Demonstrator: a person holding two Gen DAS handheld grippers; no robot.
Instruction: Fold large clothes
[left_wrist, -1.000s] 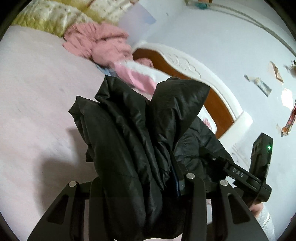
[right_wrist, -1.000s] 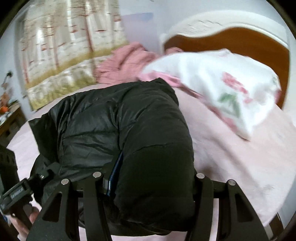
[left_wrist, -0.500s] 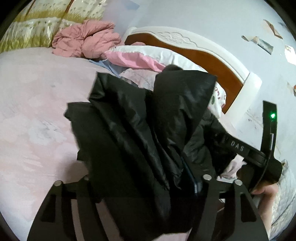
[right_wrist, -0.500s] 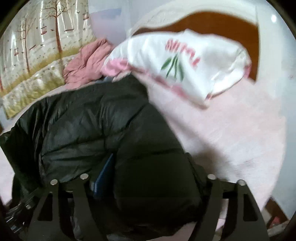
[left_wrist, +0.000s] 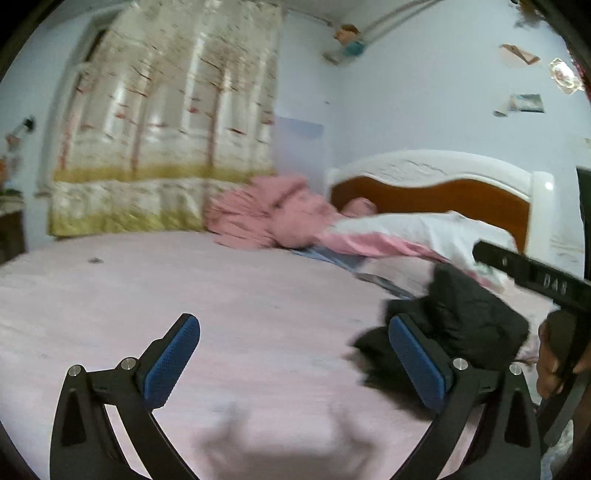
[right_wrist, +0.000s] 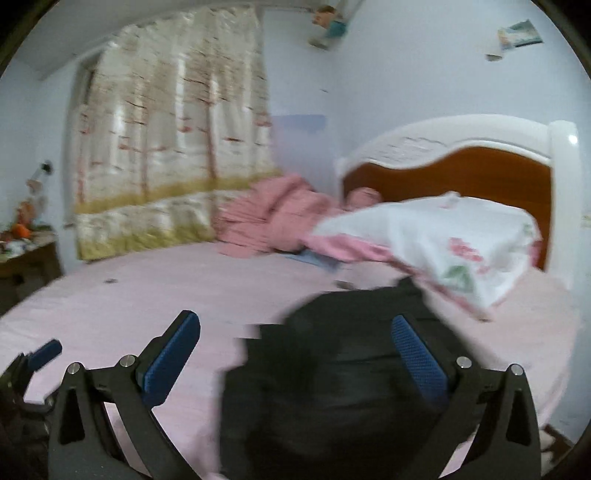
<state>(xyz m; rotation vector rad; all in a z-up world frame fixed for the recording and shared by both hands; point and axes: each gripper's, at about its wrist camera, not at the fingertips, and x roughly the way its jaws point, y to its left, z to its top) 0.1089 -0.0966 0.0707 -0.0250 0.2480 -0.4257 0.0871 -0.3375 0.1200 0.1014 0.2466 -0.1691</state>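
A black puffy jacket (right_wrist: 332, 376) lies bundled on the pink bed sheet (right_wrist: 166, 295), blurred by motion. My right gripper (right_wrist: 295, 343) is open and empty, its blue pads wide apart just above the jacket. In the left wrist view the jacket (left_wrist: 461, 321) lies at the right, behind the right finger. My left gripper (left_wrist: 291, 347) is open and empty over bare sheet (left_wrist: 184, 280). The other gripper's body (left_wrist: 535, 284) shows at the right edge of that view.
A white floral pillow (right_wrist: 443, 243) and a pink crumpled blanket (right_wrist: 273, 218) lie at the head of the bed, against the wooden headboard (right_wrist: 461, 170). A curtain (right_wrist: 166, 147) hangs behind. A side table (right_wrist: 26, 254) stands at the left.
Both grippers have opened and let go of the black jacket, which now lies on the bed. Both have pulled back and tilted up, so the room shows.
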